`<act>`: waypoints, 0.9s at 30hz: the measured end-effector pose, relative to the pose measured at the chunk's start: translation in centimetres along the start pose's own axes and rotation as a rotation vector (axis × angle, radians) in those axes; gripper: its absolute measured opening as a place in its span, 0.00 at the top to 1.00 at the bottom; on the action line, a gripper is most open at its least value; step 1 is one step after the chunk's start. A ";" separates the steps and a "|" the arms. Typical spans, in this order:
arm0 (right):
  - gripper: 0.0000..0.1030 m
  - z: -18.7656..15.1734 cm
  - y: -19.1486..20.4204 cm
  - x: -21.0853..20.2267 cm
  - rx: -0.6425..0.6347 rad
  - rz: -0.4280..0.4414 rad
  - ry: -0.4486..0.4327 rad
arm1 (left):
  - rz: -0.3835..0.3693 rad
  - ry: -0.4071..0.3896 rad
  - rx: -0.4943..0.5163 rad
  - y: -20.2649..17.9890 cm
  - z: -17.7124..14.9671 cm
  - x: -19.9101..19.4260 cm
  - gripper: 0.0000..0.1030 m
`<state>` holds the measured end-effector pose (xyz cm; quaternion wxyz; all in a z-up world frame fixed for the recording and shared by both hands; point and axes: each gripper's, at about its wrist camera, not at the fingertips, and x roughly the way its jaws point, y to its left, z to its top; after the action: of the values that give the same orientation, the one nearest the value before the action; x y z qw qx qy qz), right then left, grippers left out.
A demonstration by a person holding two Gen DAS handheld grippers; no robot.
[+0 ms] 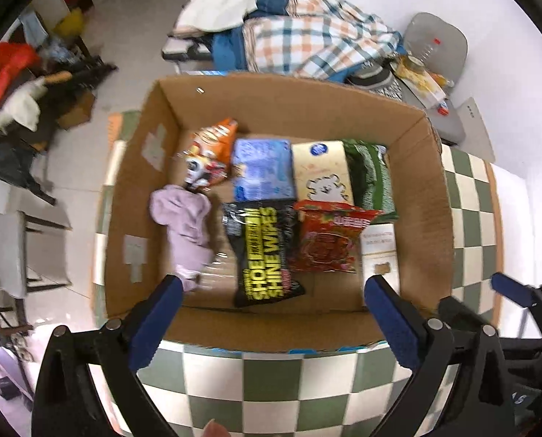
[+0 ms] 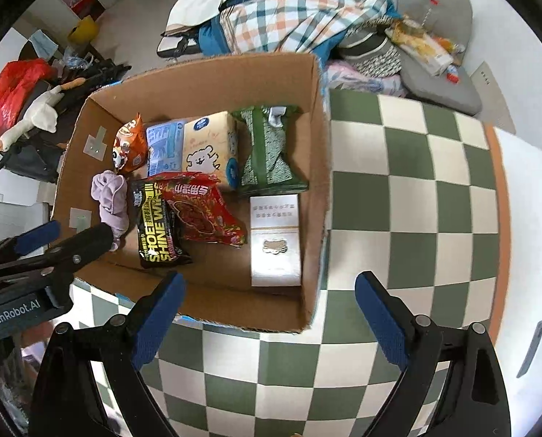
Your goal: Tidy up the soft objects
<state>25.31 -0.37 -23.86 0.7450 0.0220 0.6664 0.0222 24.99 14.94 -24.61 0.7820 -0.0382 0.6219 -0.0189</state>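
An open cardboard box stands on the checkered table. Inside lie a lilac cloth, an orange snack bag, a blue tissue pack, a cream tissue pack, a green pack, a black shoe-wipes pack, a red snack bag and a white box. My left gripper is open over the box's near wall, its left finger beside the lilac cloth. My right gripper is open and empty above the box's near right corner.
The green-and-cream checkered tablecloth spreads to the right of the box. Behind it a plaid blanket pile and a grey chair with clutter. On the floor at left are a red bag and dark bags.
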 end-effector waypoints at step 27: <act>0.00 -8.4 -1.7 -15.8 0.049 0.007 -0.274 | 0.020 -0.264 0.007 -2.6 -7.6 -17.2 0.00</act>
<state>15.20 -3.01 -9.25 0.8281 0.0453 0.5587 0.0051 13.75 13.44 -9.39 0.8574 -0.0313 0.5137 -0.0080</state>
